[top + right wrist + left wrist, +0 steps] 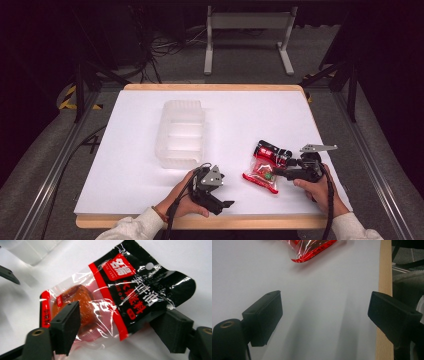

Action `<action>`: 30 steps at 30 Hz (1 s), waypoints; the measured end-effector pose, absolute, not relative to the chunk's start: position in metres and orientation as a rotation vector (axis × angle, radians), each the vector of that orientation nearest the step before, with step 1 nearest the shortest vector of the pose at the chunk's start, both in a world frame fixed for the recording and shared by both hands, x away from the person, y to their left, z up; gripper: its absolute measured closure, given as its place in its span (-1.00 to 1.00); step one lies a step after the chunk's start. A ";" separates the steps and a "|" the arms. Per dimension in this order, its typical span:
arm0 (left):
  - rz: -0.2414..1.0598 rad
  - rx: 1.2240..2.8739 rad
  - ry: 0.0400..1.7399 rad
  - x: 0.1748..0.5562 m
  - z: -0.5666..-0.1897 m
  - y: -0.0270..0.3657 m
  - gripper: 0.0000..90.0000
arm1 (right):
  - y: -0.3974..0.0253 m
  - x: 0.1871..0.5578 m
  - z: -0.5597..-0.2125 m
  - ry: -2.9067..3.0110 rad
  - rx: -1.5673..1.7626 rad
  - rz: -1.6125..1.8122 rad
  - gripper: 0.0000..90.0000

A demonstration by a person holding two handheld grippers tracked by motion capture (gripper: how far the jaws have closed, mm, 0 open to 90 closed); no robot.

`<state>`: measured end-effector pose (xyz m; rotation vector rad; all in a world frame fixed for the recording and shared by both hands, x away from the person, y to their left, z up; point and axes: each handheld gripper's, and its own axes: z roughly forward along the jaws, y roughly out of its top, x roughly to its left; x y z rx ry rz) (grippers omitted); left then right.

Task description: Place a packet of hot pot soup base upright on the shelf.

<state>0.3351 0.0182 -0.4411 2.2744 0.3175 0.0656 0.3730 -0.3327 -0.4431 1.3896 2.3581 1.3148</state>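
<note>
Snack packet (120, 292) lies flat on the white counter (125, 165), right of centre near the front edge, long axis slanting. Right tongs (120, 332) are spread wide astride its near end, not yet closed. Left tongs (324, 315) are held open, empty, farther off.

one clear plastic bin (181, 134), two snack packets (261, 174), one table (125, 150)
</note>
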 end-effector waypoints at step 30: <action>0.140 2.092 0.348 0.350 -0.399 0.004 -0.56 | -0.300 0.309 -0.387 2.224 0.894 1.544 1.00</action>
